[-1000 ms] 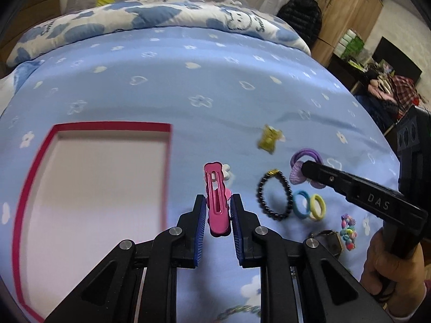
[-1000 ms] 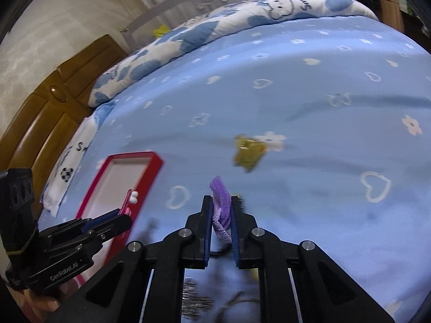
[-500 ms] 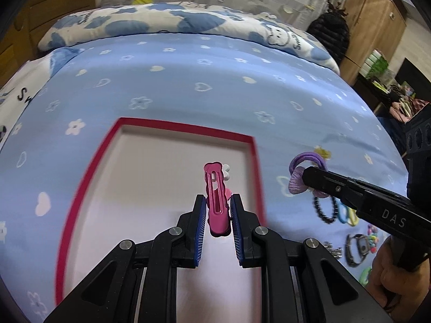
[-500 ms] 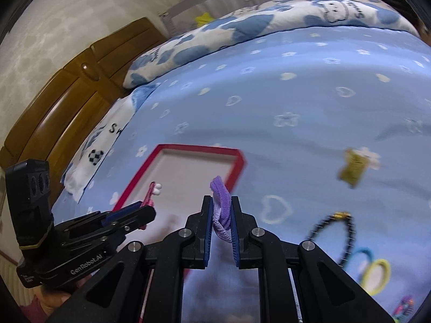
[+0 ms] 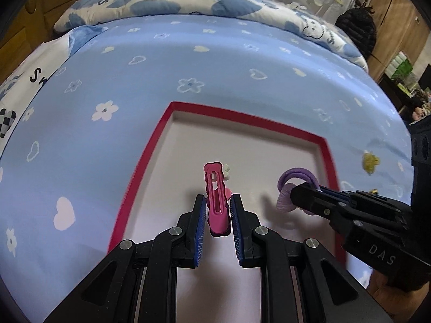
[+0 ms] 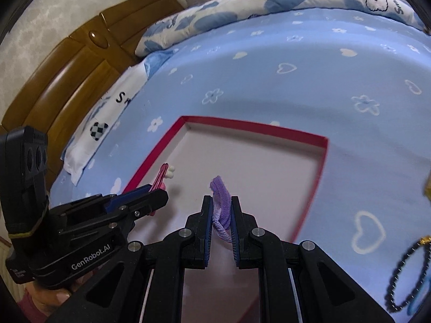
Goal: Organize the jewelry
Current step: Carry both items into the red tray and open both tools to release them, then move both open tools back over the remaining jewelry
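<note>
Pink hair clip (image 5: 217, 202) sits pinched upright between the blue pads of my left gripper (image 5: 218, 215), its bear-shaped end pointing away from me, a small white charm beside its tip. My right gripper (image 6: 221, 215) is clamped on a purple hair tie (image 6: 222, 210); in the left wrist view the tie's loop sticks out past the jaw tips. Both grippers hang above the pale floor of the red-rimmed tray (image 5: 242, 117), side by side, left one nearer the tray's left rim. I cannot tell whether either item touches the tray floor. Nothing lies in the part of the tray I can see. Tray rests on the blue bedsheet (image 5: 134, 86) printed with white hearts and flowers. To the right of the tray, on the sheet: a yellow clip (image 5: 371, 161), blurred, and a black bead bracelet (image 6: 412, 274) at the lower right edge of the right wrist view. Patterned pillow (image 5: 188, 2) lies along the far side of the bed; wooden headboard (image 6: 80, 62) at the left.
</note>
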